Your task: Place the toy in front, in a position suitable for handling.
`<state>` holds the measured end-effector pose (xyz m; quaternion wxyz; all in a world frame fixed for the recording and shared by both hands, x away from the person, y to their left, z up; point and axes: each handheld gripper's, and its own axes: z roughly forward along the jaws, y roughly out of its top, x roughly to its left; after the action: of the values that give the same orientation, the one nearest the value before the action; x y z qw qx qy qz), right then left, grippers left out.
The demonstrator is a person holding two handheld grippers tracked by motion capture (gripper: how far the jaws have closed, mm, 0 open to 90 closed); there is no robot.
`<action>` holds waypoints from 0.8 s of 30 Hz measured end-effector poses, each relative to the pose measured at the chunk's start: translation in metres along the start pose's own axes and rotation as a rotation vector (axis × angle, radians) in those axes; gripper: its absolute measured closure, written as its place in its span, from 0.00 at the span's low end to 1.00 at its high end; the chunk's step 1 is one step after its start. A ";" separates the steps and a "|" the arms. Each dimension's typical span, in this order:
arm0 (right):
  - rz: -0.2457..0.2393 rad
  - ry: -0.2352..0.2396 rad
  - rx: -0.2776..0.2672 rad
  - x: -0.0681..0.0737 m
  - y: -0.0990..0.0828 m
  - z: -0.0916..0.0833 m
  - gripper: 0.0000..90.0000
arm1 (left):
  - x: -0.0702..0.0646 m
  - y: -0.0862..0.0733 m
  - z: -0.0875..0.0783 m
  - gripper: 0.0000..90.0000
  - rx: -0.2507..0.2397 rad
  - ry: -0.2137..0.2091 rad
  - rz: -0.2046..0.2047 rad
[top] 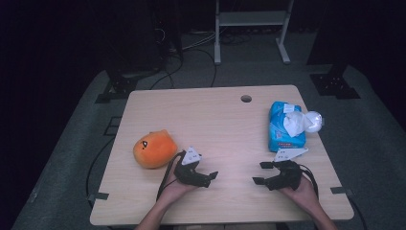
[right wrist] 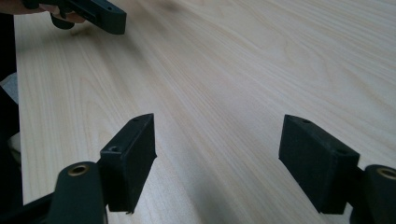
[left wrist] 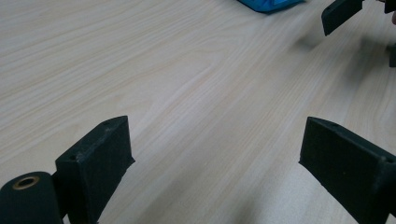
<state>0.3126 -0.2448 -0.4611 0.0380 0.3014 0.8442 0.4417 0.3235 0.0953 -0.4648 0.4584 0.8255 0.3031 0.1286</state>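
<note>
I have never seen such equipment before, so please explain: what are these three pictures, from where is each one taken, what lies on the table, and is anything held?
There is no robot here. A person sits at a wooden table and holds a hand-operated grasping tool in each hand: the left tool and the right tool.

The high view comes from a fixed camera above the person, looking down. The other two pictures come from small cameras riding on each tool, looking along its two black jaws.

On the table lie an orange plush toy, beside the left tool, and a blue tissue pack with a white tissue sticking out, beyond the right tool.

Nothing is held: both tools stand open, with bare wood between the jaws, pointing toward each other.
</note>
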 end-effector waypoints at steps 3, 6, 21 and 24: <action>0.003 0.002 0.002 -0.002 -0.001 0.000 0.29 | 0.001 0.001 0.000 0.10 -0.010 -0.006 -0.004; 0.012 0.005 -0.002 -0.004 -0.001 0.000 0.29 | 0.002 0.003 -0.003 0.10 -0.014 -0.010 -0.008; 0.005 0.005 -0.012 -0.001 0.001 0.002 0.29 | 0.013 0.028 -0.039 0.10 -0.126 0.028 0.016; 0.014 0.007 -0.008 -0.002 0.000 0.002 0.29 | 0.016 0.035 -0.049 0.10 -0.163 0.024 0.013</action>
<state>0.3151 -0.2447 -0.4622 0.0330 0.3054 0.8406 0.4462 0.3251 0.1248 -0.4100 0.5196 0.7857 0.2920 0.1659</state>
